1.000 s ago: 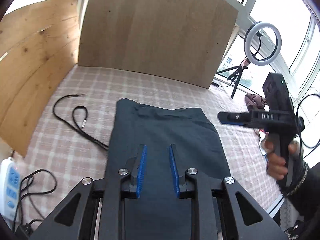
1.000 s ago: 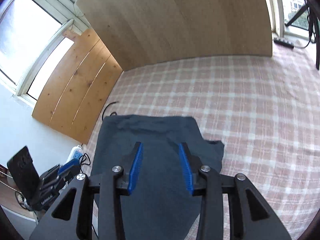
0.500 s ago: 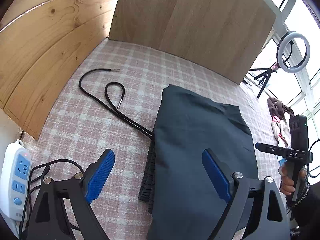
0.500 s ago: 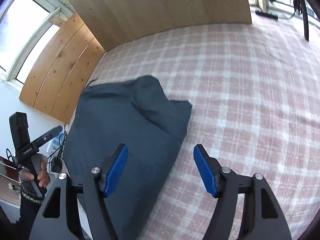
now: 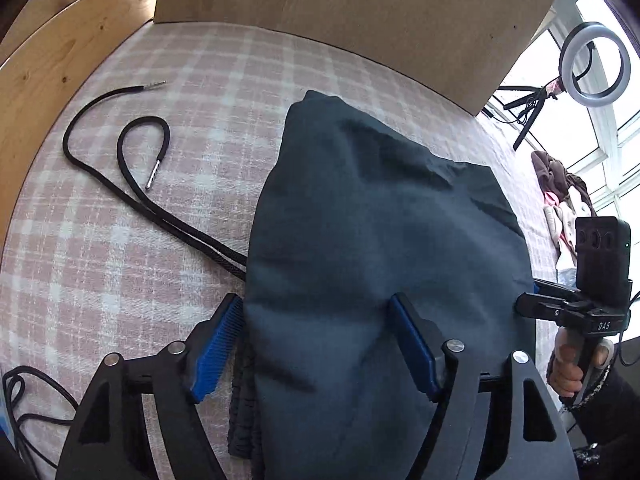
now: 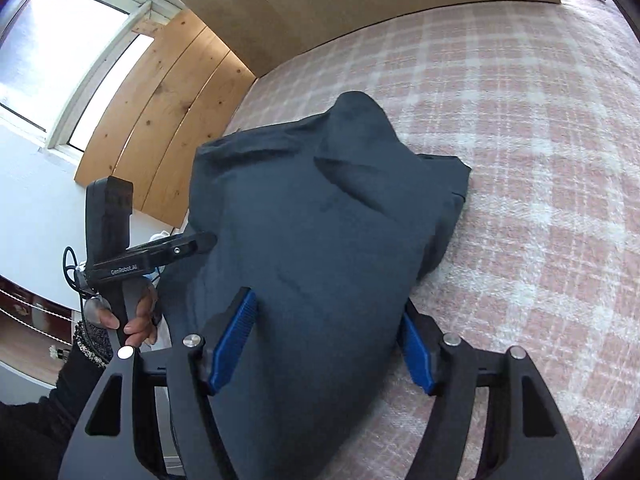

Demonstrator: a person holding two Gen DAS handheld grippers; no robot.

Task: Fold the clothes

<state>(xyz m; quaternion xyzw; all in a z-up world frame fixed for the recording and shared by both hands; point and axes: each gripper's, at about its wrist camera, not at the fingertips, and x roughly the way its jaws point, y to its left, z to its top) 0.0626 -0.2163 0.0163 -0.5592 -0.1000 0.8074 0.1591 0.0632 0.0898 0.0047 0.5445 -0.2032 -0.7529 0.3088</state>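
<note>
A dark grey-blue garment (image 5: 380,220) lies folded lengthwise on the pink plaid cover (image 5: 120,260), its far end humped. My left gripper (image 5: 316,348) is open and low over the near end: its left pad (image 5: 218,348) sits at the cloth's left edge and its right pad (image 5: 412,348) presses on the cloth. In the right wrist view the same garment (image 6: 320,220) fills the middle. My right gripper (image 6: 324,348) is open, one pad (image 6: 234,340) on the cloth and the other half hidden at the right edge.
A black drawstring cord (image 5: 120,168) loops on the cover left of the garment. Wooden boards (image 5: 360,8) wall the far and left sides. A ring light on a tripod (image 5: 592,68) and a heap of clothes (image 5: 560,200) are at the right. A hand (image 6: 136,320) holds the left gripper.
Both grippers went from nearly shut above the garment to open. They have dropped onto its near end, where each now straddles cloth at one side. The garment's far end has bunched up.
</note>
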